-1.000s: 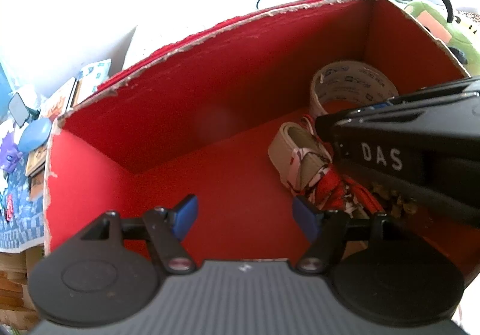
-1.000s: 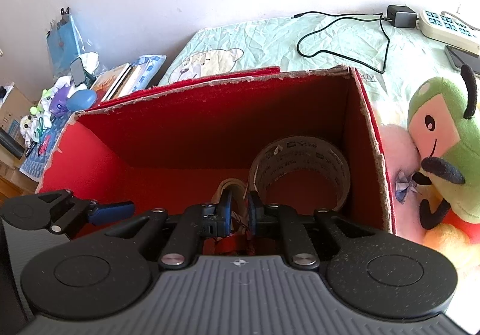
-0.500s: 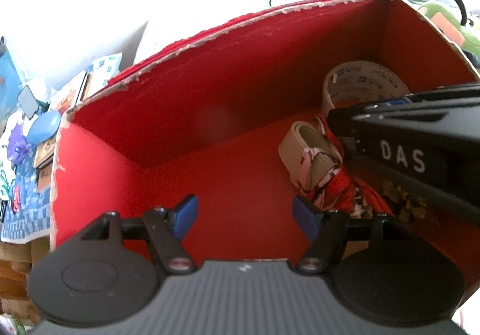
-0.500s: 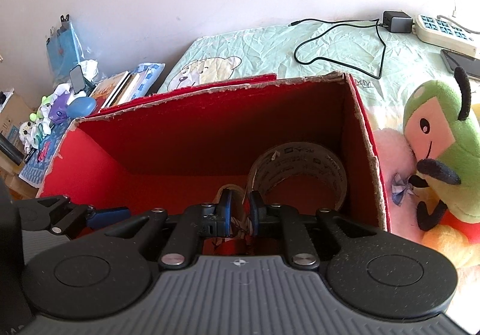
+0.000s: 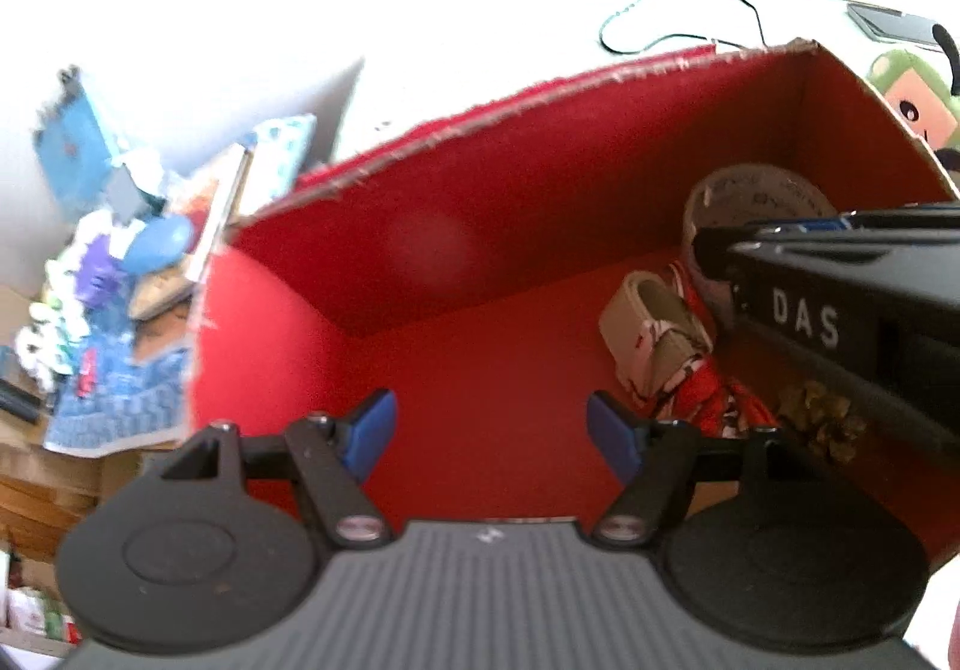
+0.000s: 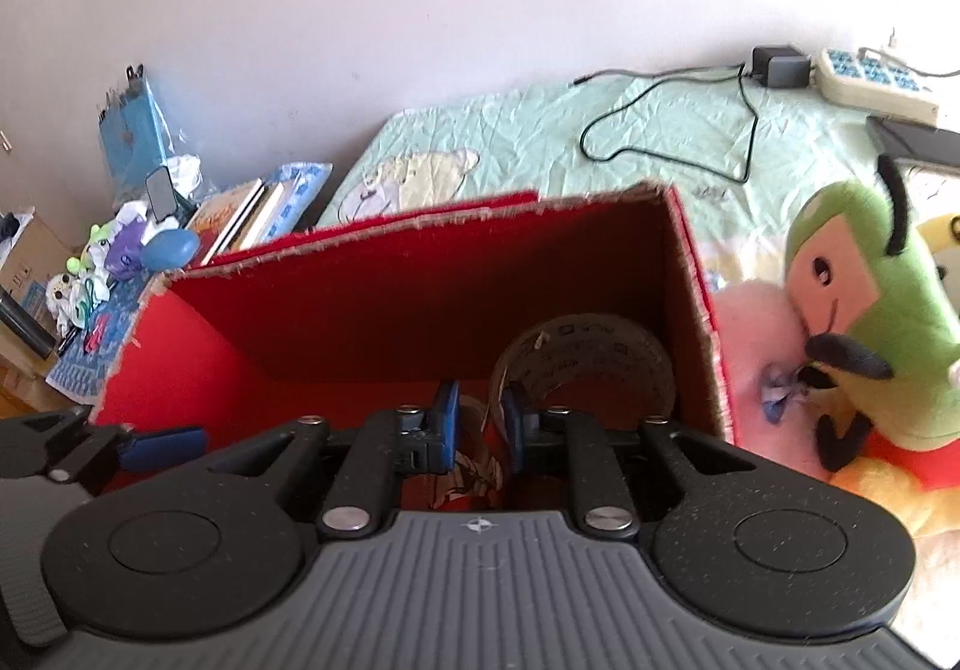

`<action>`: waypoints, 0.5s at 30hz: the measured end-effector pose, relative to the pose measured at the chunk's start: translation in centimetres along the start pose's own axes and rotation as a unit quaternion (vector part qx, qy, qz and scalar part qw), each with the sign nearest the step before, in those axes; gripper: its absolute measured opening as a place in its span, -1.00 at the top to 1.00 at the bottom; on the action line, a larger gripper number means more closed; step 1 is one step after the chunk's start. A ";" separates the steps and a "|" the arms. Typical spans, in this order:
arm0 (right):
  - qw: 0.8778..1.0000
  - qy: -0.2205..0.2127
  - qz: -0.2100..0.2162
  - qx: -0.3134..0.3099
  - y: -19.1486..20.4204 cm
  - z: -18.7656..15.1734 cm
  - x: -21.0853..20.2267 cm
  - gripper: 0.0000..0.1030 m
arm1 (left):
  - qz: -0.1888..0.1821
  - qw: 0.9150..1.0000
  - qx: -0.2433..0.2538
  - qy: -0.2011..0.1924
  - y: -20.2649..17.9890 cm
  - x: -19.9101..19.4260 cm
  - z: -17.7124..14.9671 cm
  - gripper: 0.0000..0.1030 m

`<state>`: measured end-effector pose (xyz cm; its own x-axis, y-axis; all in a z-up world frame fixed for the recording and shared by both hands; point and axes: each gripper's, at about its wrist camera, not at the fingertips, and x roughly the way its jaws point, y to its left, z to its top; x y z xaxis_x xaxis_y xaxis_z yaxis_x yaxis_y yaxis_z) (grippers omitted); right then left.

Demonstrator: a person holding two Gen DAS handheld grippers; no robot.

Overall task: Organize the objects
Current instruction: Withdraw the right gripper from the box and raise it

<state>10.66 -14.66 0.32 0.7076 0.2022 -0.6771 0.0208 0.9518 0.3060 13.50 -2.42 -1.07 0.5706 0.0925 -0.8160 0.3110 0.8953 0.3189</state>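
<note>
On the bed (image 6: 660,130), the right gripper (image 6: 480,424) is parting its fingers over a bundle (image 5: 660,346) inside the red box (image 5: 510,226), the left gripper (image 5: 489,430) is hanging spread and empty, and withdrawal comes next.

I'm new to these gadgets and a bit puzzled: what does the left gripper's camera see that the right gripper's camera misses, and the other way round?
Only the left wrist view shows the box floor with the beige strap and small brown bits, and the open left gripper whole.

Only the right wrist view shows the green bedsheet and the plush toy's body.

Both show the red box, tape roll, red patterned cloth, charger cable, and right gripper, whose jaws have just been opening.
</note>
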 end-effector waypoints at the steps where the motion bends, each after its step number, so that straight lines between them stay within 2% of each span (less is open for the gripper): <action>1: 1.000 -0.007 0.001 -0.003 0.0 0.0 -0.5 0.63 | 0.001 1.000 -0.006 0.001 0.1 -0.4 0.0 -0.44; 5: 0.999 -0.034 -0.002 -0.013 0.1 -0.4 -2.8 0.61 | -0.001 1.000 -0.031 0.004 0.5 -2.1 -0.2 -0.45; 7: 0.999 -0.051 -0.001 -0.013 0.0 -0.6 -4.2 0.52 | 0.000 0.999 -0.041 -0.002 0.7 -3.3 -0.7 -0.48; 10: 0.997 -0.068 0.002 -0.020 -0.1 -1.0 -5.9 0.48 | 0.001 0.999 -0.054 -0.007 0.6 -4.9 -1.0 -0.50; 15: 0.996 -0.084 0.024 -0.023 -0.4 -1.8 -8.4 0.48 | 0.002 0.998 -0.065 -0.020 0.5 -7.4 -2.0 -0.54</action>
<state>3.41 -16.28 4.71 0.8147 0.2103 -0.5404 -0.0454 0.9522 0.3021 7.90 -1.83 4.15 0.6023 0.0815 -0.7941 0.2093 0.9438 0.2556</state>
